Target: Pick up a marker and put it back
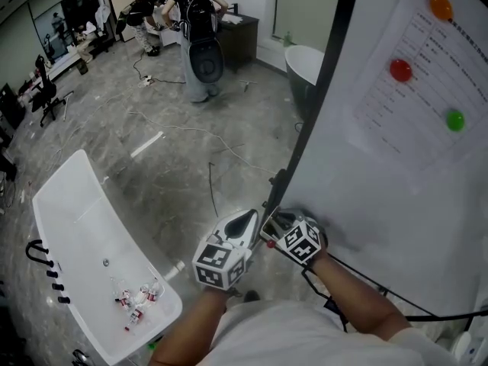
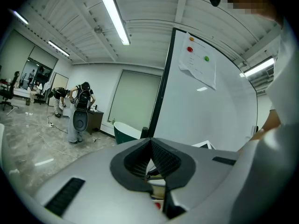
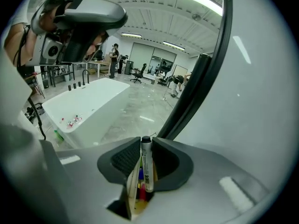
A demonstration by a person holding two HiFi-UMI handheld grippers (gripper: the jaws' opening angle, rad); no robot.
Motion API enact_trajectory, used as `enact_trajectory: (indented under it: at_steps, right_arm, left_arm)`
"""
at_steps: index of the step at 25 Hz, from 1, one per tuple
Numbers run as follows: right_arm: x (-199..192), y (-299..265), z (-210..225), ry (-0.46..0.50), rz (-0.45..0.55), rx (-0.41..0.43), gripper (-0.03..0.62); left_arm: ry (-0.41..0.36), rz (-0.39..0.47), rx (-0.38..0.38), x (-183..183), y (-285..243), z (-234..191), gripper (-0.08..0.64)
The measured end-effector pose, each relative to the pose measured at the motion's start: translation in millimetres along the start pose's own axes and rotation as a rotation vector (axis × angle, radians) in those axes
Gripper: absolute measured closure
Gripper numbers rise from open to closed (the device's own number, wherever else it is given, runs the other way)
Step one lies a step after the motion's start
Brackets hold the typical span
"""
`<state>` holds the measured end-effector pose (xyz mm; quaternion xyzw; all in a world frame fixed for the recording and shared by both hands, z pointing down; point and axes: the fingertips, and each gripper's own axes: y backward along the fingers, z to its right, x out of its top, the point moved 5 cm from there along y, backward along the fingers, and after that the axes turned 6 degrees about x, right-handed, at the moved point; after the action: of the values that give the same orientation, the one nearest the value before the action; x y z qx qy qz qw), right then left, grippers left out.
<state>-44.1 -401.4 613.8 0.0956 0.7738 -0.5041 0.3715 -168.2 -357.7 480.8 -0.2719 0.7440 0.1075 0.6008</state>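
A white marker with a black cap (image 3: 146,164) stands upright between the jaws of my right gripper (image 3: 145,146), which is shut on it. Under the jaws I see a small box of coloured markers (image 3: 139,197). My left gripper (image 2: 150,147) has its jaws closed together with nothing between them, and a bit of the marker box (image 2: 158,189) shows beneath it. In the head view the left gripper (image 1: 245,224) and the right gripper (image 1: 269,231) sit side by side at the lower left edge of the whiteboard (image 1: 396,181).
A sheet of paper (image 1: 423,75) hangs on the whiteboard under red, orange and green magnets. A white bathtub (image 1: 72,227) with small bottles inside stands to the left. Cables lie on the marble floor. A person (image 1: 200,36) stands far off.
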Motion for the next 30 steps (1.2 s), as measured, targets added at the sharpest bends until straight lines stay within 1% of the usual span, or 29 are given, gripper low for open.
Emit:
enact_trajectory:
  at_steps: [4,6,7,9,13,17,20,24,27,30]
  right_arm:
    - [3,1,-1,-0.012,0.021,-0.005,0.505]
    - [7,8,-1,-0.024,0.049,-0.013,0.506]
    - [10,12,0,-0.033,0.071,-0.019,0.517]
    - [18,26,2,-0.07,0.127,-0.031,0.545]
    - [36,62,10,-0.184,0.259,-0.067,0.589]
    - [59,100,17,-0.26,0.396,-0.1,0.589]
    - [77,131,24,-0.294,0.495,-0.124,0.589]
    - [98,169,32,-0.339,0.616,-0.146,0.589]
    - [108,194,31,-0.352,0.668,-0.155,0.589]
    - [114,206,33,-0.357,0.699,-0.167,0.59]
  left_arm:
    - [0.001,-0.004,0.007,-1,4,-2,0.558]
    - [0.0,-0.002,0.007,0,5,-2,0.558]
    - [-0.002,0.0,0.005,1,5,-2,0.558]
    - [-0.009,0.0,0.0,4,5,1,0.558]
    - [-0.036,0.013,-0.023,14,3,14,0.558]
    - [-0.074,0.033,-0.049,32,-3,28,0.558]
    - [-0.094,0.042,-0.061,46,-9,39,0.558]
    - [-0.139,0.045,-0.077,63,-16,51,0.558]
    - [-0.156,0.048,-0.078,72,-17,64,0.558]
    - [-0.161,0.058,-0.078,81,-20,69,0.558]
